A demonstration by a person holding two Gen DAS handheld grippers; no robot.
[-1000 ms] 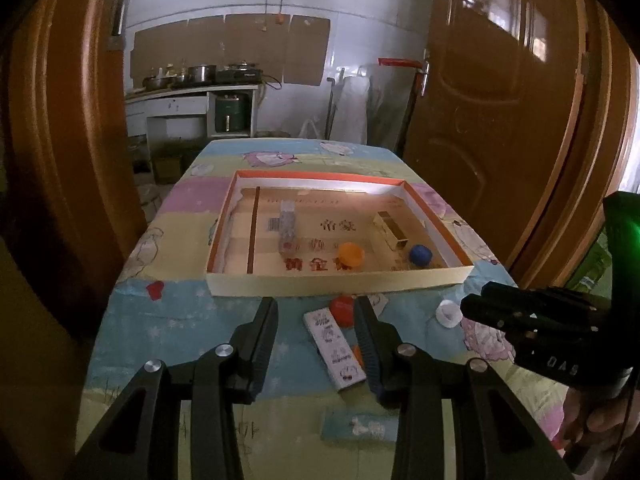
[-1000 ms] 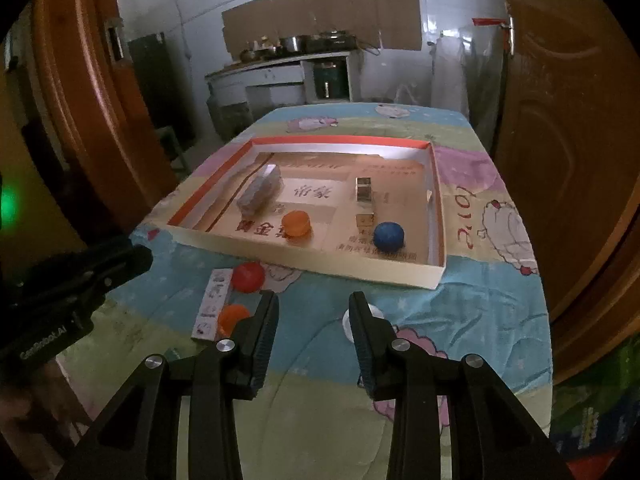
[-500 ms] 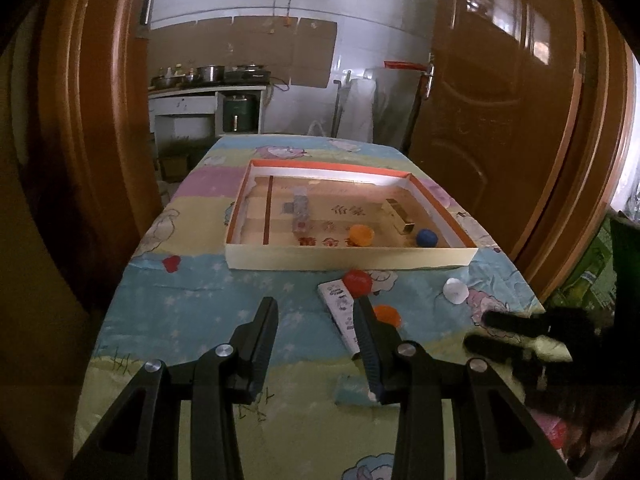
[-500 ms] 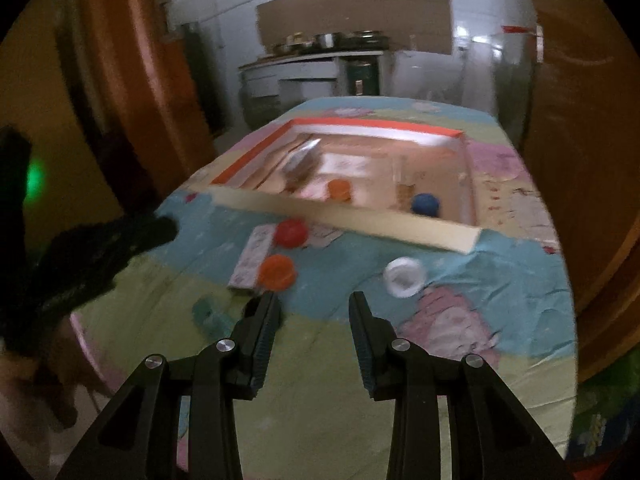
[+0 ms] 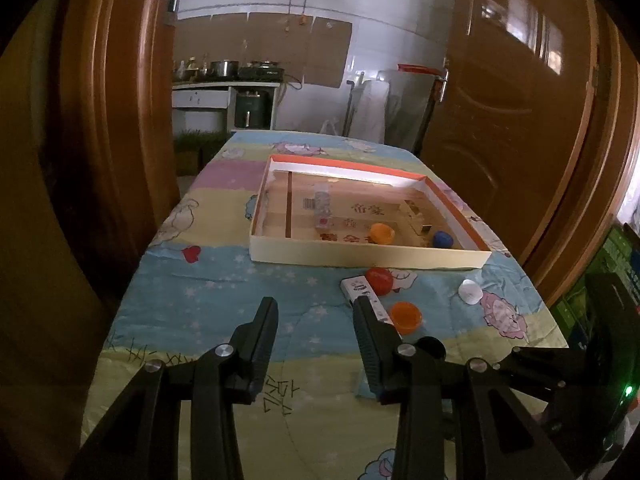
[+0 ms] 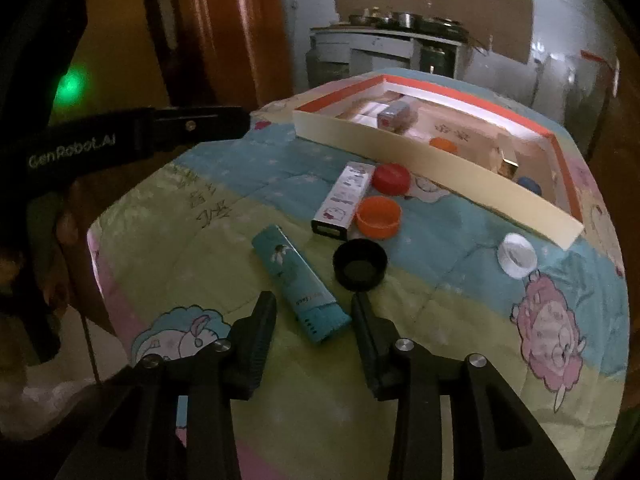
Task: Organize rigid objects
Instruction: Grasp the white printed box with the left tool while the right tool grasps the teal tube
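Teal box now before right tool, jaws just widened, empty

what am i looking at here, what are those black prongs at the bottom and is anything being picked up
No robot here: a person holds a two-finger tool in each hand, and each tool carries a wide-angle camera looking along its fingers. The black prongs are those fingers.

One picture comes from the left tool, the other from the right tool. Each also glimpses the other tool at its edge.

On the cartoon-print cloth lie a teal box, a white box, and red, orange, black and white caps. The shallow tray behind already holds a few small boxes and caps.

Nothing is held. Both tools are open; the right one's fingers have just been widening, with the teal box's near end lying between their tips, not gripped.
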